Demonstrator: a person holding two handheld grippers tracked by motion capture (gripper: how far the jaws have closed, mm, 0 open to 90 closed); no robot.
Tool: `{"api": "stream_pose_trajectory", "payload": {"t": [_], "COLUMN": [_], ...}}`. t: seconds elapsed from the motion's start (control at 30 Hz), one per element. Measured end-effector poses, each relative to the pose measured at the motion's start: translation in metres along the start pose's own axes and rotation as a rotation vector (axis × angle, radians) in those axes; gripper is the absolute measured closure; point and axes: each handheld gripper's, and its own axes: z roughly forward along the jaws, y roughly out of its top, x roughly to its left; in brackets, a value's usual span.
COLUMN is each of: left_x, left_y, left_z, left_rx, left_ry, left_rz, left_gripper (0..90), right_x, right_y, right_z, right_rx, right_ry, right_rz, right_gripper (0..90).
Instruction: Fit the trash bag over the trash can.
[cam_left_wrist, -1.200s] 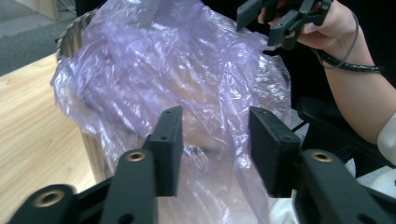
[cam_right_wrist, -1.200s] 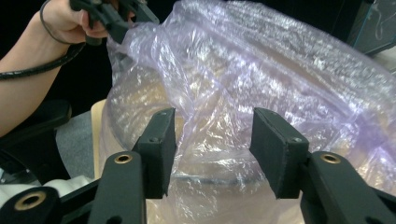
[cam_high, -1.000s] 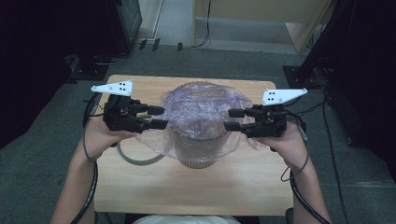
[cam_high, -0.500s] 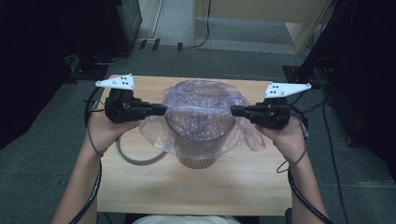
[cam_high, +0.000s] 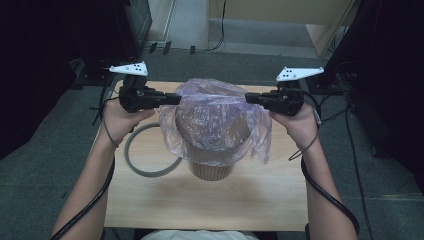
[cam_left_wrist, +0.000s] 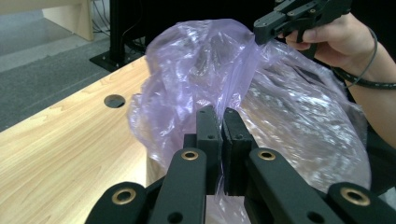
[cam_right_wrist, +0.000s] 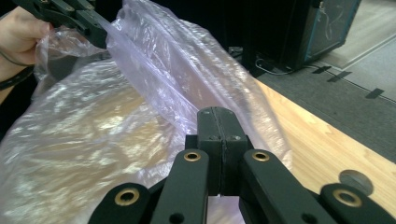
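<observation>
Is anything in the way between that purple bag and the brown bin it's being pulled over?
Nothing visible. The left gripper and right gripper each pinch an edge of the plastic bag, stretched between them and already draped over the bin. The grey ring lies off to the side.

- Left gripper: black body, 2 flat black jaws, brass-ringed pivots, white 3-cornered plate with dark dots on top.
- Right gripper: the same build.
- Black cables trail along both bare forearms.
- White garment at the torso.
</observation>
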Motion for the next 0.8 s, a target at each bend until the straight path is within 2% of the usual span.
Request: {"api": "stream_pose_trajectory", "payload": {"t": [0.2, 0.4, 0.8], "left_x": [0.016, 0.030, 0.053], "left_y": [0.001, 0.000, -0.004], "left_z": [0.010, 0.018, 0.031], "left_rx": [0.007, 0.003, 0.008], "left_ry": [0.010, 0.007, 0.009], "left_rz": [-0.015, -0.052, -0.129], "left_gripper": [87.7, 87.7, 87.3], "right_x": [-0.014, -0.030, -0.045], "right_y": [0.004, 0.001, -0.007], "right_z": [0.009, 0.019, 0.038], "right_rx": [0.021, 0.026, 0.047], "right_ry": [-0.022, -0.024, -0.039], "right_rz": [0.000, 0.032, 0.057], "right_gripper": [90.0, 90.0, 90.0]}}
